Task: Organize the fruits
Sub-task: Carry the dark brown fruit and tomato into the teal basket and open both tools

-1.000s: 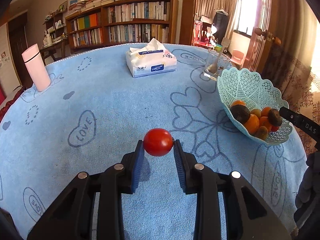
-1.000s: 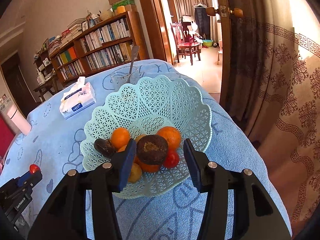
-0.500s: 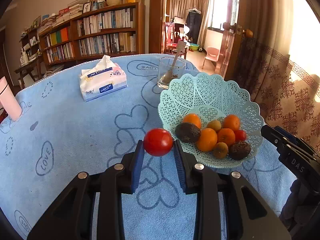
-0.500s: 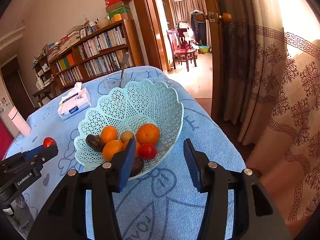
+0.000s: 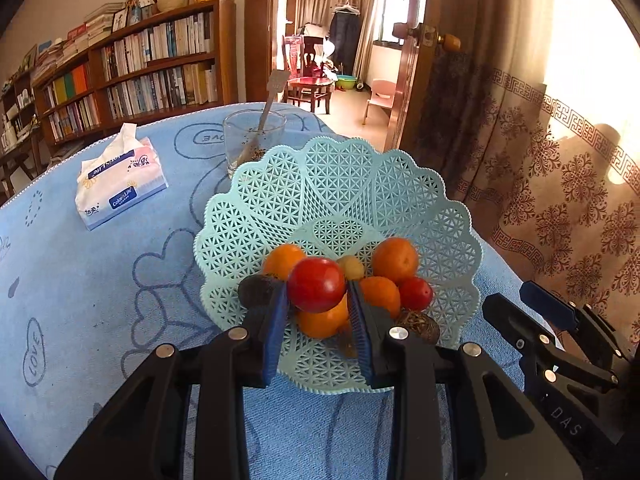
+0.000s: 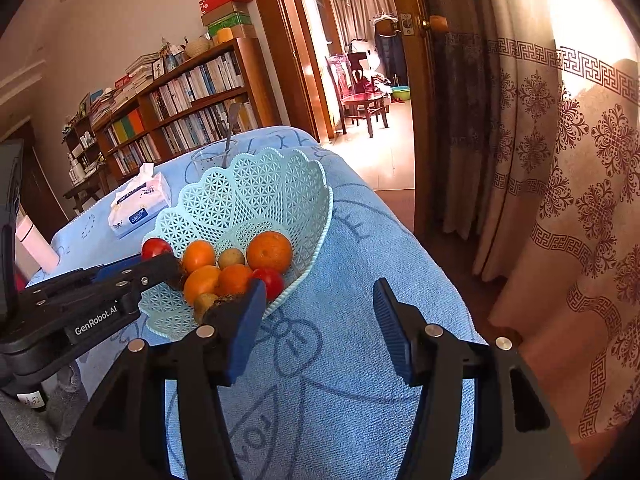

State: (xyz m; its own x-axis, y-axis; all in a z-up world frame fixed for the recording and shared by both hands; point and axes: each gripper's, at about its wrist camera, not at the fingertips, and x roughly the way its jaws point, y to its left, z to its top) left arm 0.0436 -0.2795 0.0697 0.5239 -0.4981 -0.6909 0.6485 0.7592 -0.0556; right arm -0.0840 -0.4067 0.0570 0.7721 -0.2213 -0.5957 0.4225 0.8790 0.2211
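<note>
My left gripper (image 5: 317, 304) is shut on a red tomato (image 5: 316, 285) and holds it over the near side of the mint lattice basket (image 5: 340, 184). The basket holds several oranges, a small red tomato (image 5: 416, 293), a yellowish fruit and dark brown fruits. In the right wrist view the left gripper (image 6: 158, 258) reaches in from the left with the tomato (image 6: 156, 247) at the basket (image 6: 256, 188) rim. My right gripper (image 6: 316, 312) hangs over the blue tablecloth to the right of the basket; its jaws are opening and nothing is between them.
A tissue pack (image 5: 120, 184) lies on the blue tablecloth (image 5: 100, 280) left of the basket. A glass with a spoon (image 5: 254, 140) stands just behind the basket. The table's right edge (image 6: 432, 248) drops off toward a patterned curtain. A pink bottle (image 6: 34, 244) stands far left.
My left gripper carried the tomato rightward across the table to above the basket. My right gripper drew back to the right, off the basket, and its jaws spread wider.
</note>
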